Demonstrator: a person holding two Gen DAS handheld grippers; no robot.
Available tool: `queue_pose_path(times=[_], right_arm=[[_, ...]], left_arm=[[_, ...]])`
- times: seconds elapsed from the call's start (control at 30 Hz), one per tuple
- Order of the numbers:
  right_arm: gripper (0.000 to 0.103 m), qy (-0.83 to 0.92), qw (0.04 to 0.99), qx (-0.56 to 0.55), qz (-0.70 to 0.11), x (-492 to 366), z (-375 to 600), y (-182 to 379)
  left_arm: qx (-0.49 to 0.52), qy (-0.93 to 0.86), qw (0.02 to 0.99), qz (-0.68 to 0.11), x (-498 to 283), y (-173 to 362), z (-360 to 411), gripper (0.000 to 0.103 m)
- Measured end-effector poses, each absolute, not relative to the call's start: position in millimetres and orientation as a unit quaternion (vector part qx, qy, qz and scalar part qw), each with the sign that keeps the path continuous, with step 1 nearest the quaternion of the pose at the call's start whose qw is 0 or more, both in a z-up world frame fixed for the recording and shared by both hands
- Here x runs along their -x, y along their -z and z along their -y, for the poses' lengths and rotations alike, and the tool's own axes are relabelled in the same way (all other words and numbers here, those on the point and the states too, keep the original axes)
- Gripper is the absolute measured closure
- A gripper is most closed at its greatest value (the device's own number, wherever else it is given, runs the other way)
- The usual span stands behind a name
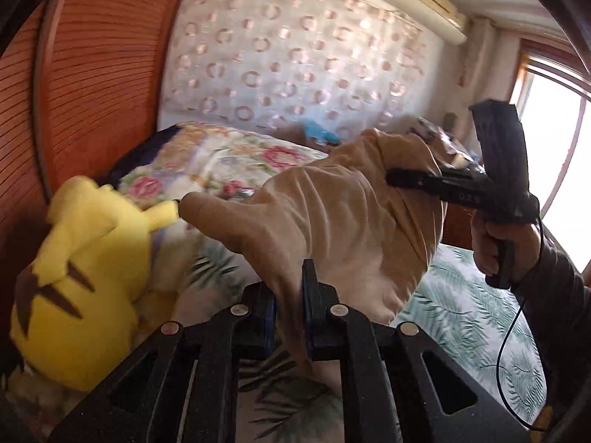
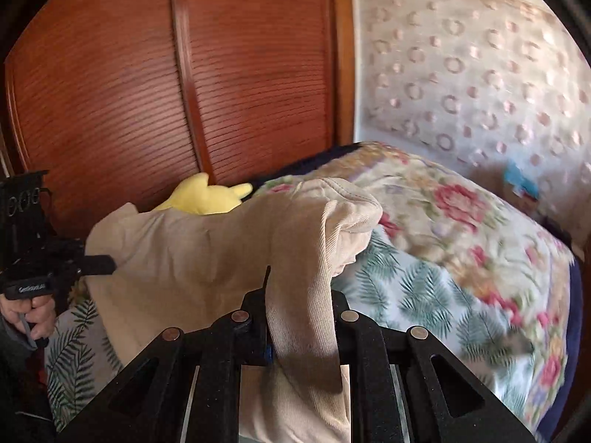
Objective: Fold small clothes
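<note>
Beige corduroy garment (image 1: 332, 214) is held up above the bed, stretched between the two grippers. In the left wrist view, the left gripper (image 1: 288, 317) is seen clenched on a lower edge of the cloth, its two black fingers (image 1: 314, 295) nearly together with only the fabric pinched between them. In the right wrist view, the right gripper (image 2: 299, 317) is likewise clamped on a ribbed fold of the garment (image 2: 207, 254), which is drawn down between the fingers (image 2: 258, 306) and hangs below them. From the left wrist view, the right gripper (image 1: 410, 181) is seen at the far side, its tips buried in the upper edge of the cloth, with the person's hand (image 1: 502, 243) wrapped round its handle and a thin black cable (image 1: 509, 339) trailing beneath. From the right wrist view, the left gripper (image 2: 99, 260) is seen at the left edge, its tip touching the cloth's side, with a hand (image 2: 33, 315) on the grip.

A yellow plush toy (image 1: 85, 288) lies just beside the garment on the left, partly hidden behind it in the right wrist view (image 2: 207, 195). Beneath the cloth a leaf-print bedsheet (image 1: 472, 317) is spread, and a floral blanket (image 2: 461, 221) is heaped behind. A red-brown louvred wardrobe (image 2: 147, 92) stands at the bedside, and a patterned curtain (image 1: 295, 55) covers the far wall, with an air conditioner (image 1: 424, 3) above and a bright window (image 1: 554, 147) at right.
</note>
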State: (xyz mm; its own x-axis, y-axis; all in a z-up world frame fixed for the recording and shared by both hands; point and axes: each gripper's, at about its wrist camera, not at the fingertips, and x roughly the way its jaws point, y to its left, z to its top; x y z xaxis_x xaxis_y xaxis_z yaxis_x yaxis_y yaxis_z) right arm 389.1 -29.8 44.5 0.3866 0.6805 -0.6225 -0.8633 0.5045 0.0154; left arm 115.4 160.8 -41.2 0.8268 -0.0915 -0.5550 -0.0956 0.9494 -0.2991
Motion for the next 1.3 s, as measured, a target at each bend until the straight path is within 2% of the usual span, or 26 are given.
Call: queue_pose_path(times=[0.23,0.47,0.53,0.67,0.87,1.1,1.13,1.23,1.27,1.3], right_arm=[[0.087,-0.498,0.784,0.236,-0.286,-431,-77,-24],[0.083,-0.505,0.782,0.211,-0.3,-447,-113,-22],[0.065,-0.487,0.793,0.209,-0.3,-440,-110,-20],[0.052,-0.449,0.819,0.183,-0.307,-434,-78,-20],[0.051,-0.41,0.824,0.116,-0.373,-443,-37,10],[0.051,-0.406,0.805,0.045,-0.43,-455,-37,33],[0.057,-0.41,0.801,0.038,-0.434,-458,-37,34],[0.088,-0.422,0.802,0.043,-0.421,-461,-41,29],[0.092,-0.41,0.82,0.051,-0.396,-458,-42,24],[0.101,-0.391,0.842,0.056,-0.369,-457,-28,21]], left_arm=[[0.199,-0.038,0.926,-0.318,-107,77,-190,0.09],[0.195,-0.062,0.921,-0.331,-102,87,-197,0.09],[0.191,-0.066,0.921,-0.335,-102,87,-196,0.09],[0.179,-0.08,0.919,-0.342,-103,87,-193,0.09],[0.172,-0.087,0.918,-0.346,-103,88,-192,0.09],[0.165,-0.093,0.917,-0.352,-104,90,-191,0.09],[0.165,-0.093,0.917,-0.352,-104,90,-191,0.09],[0.158,-0.094,0.917,-0.354,-104,90,-191,0.09],[0.155,-0.093,0.918,-0.354,-103,89,-190,0.091],[0.15,-0.095,0.918,-0.354,-103,89,-189,0.091]])
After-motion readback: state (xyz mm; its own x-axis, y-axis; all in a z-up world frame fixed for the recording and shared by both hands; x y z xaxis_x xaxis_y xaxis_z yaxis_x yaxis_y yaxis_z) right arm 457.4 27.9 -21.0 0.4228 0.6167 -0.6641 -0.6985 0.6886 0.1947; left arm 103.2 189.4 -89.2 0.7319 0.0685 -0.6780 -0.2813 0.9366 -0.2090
